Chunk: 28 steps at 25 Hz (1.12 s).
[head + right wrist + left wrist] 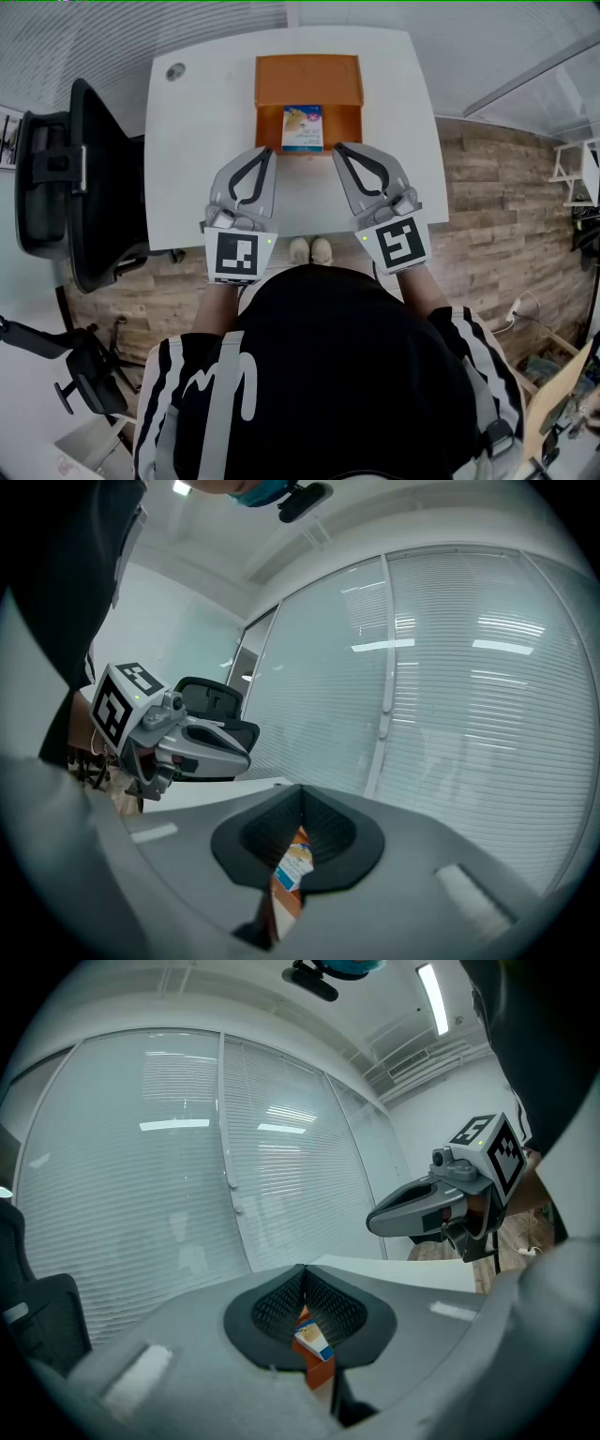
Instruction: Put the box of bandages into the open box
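a rectangular open box (343,120) of smooth orange cardboard is seen on the flat white table (202,141), with its lid flap folded back on the far side. the box of bandages (303,128), a small glossy white-and-blue carton, is seen inside the open box, at its near side.

just in front of the open box, the left hand-held gripper (270,150) and the right hand-held gripper (337,148) are held to either side, each with its grey jaws pressed together and nothing caught between the ribbed black pads (281,1305).

to the left of the open box a round grommet (175,71) is set in the table top, and further left a black office chair (89,187) is parked against the table's edge. beyond the open box pale slatted blinds (187,1176) are seen. bare table top is left on both sides of the open box.
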Motion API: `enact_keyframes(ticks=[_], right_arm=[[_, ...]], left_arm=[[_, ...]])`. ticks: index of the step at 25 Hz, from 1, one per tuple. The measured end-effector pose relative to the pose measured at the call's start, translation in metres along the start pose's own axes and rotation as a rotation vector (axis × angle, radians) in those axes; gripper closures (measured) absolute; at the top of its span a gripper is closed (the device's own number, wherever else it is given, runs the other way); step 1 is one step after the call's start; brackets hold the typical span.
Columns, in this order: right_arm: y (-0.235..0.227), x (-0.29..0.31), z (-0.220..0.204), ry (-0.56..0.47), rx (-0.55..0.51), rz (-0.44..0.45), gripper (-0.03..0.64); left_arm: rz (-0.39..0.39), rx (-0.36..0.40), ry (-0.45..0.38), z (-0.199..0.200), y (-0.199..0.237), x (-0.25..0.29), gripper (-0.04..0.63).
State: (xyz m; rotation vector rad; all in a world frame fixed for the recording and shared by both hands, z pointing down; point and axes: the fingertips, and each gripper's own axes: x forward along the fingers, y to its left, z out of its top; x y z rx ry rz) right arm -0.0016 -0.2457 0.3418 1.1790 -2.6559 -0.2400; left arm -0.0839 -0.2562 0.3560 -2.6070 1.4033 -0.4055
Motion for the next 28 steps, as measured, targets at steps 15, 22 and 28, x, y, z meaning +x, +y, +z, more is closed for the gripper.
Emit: enact_keyframes(ticks=[15, 22, 28], right_arm=[[-0.0044, -0.0050, 0.0030, -0.019, 0.033, -0.024, 0.620], [-0.0057, -0.0050, 0.0017, -0.024, 0.053, -0.029, 0.620], [-0.0074, -0.0063, 0.0019, -0.026, 0.066, -0.030, 0.620]], left_arm=[[0.001, 0.004, -0.007, 0.0028, -0.0030, -0.0010, 0.594], [0.001, -0.002, -0.013, 0.0028, -0.0042, -0.0002, 0.594], [0.000, -0.001, -0.002, 0.0030, -0.0050, 0.0007, 0.594]])
